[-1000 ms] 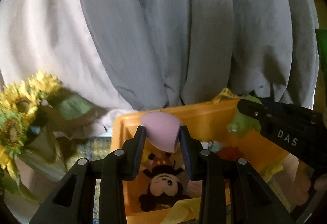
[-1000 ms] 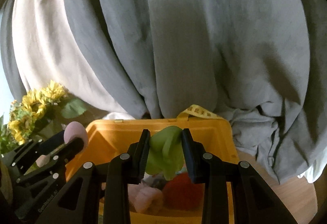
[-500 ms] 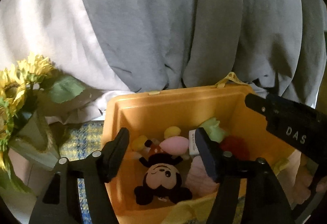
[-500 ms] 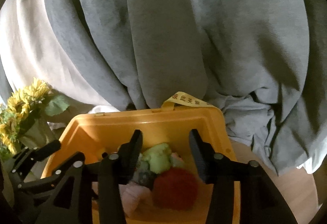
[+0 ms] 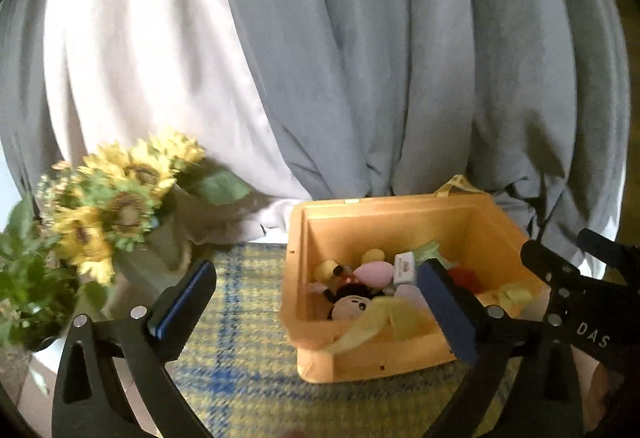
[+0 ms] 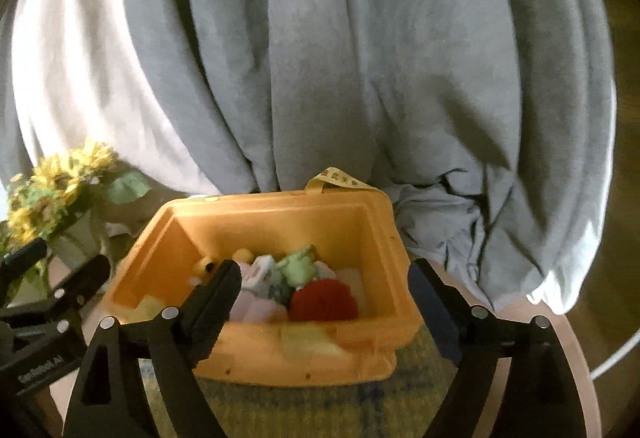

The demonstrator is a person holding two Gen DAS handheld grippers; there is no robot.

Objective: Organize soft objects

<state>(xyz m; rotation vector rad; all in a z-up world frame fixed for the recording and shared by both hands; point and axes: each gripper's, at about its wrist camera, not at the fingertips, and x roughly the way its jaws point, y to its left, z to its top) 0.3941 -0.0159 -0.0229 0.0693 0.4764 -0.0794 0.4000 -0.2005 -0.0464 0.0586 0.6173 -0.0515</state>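
Note:
An orange bin [image 5: 404, 216] [image 6: 280, 222] stands on a checked mat and holds several soft toys. Among them are a pink egg-shaped piece [image 5: 374, 274], a Mickey plush [image 5: 352, 304], a green plush [image 6: 298, 264] and a red ball [image 6: 322, 300]. My left gripper [image 5: 320, 302] is open wide and empty, in front of the bin's left side. My right gripper [image 6: 324, 296] is open wide and empty, in front of the bin; it also shows at the right of the left wrist view [image 5: 580, 302].
A pot of sunflowers [image 5: 116, 198] [image 6: 56, 182] stands to the left of the bin. Grey and white curtains [image 5: 360, 58] hang behind. The yellow-blue checked mat [image 5: 240, 378] lies under the bin. A yellow ribbon [image 6: 340, 178] sticks up behind the bin's far rim.
Both grippers opened: the left dropped the pink piece and the right dropped the green plush into the bin. Both have since pulled back and opened wider.

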